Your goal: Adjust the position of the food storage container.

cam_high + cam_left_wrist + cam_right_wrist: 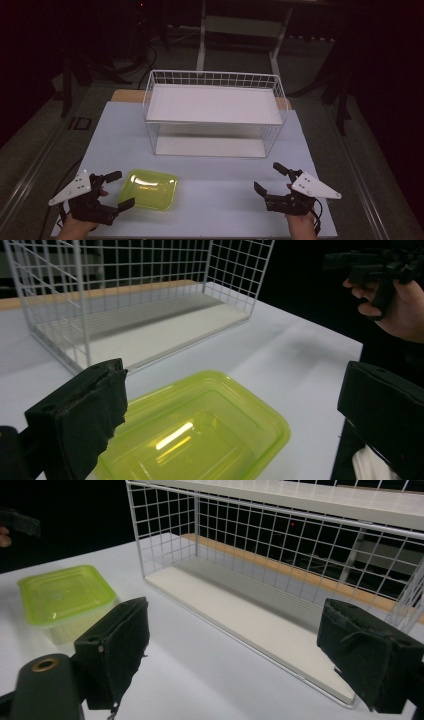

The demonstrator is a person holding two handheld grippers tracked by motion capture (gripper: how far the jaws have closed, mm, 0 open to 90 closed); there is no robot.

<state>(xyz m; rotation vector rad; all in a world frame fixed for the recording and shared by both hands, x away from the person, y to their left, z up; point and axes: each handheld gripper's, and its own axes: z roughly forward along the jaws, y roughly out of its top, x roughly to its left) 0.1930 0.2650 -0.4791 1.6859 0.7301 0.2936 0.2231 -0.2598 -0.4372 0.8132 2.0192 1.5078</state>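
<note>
At the near left corner of the desk (210, 165), the left gripper (120, 190) is held by a hand that comes in from the bottom edge. Its two black jaws stand wide apart and nothing is between the pads. They point toward the right, at the yellow-green container (148, 189). In the high view the container lies just beside the jaws, on their right side, close to the near edge of the desk and left of its middle; its left rim seems to reach slightly into the open mouth of the gripper, but no pad touches it. In the left gripper view the container (200, 435) sits low between the two jaws, upright, with its opening up and nothing inside.

Behind, in the middle of the far half of the desk, stands a white wire rack (215, 112) with a flat white shelf on top and another at the bottom. The container is well apart from it.

At the near right corner is the right gripper (270, 180), also held by a hand. Its jaws are wide open too and hold nothing. It is well apart from the container, which lies far to its left; in the right gripper view the jaws look toward the rack.
</note>
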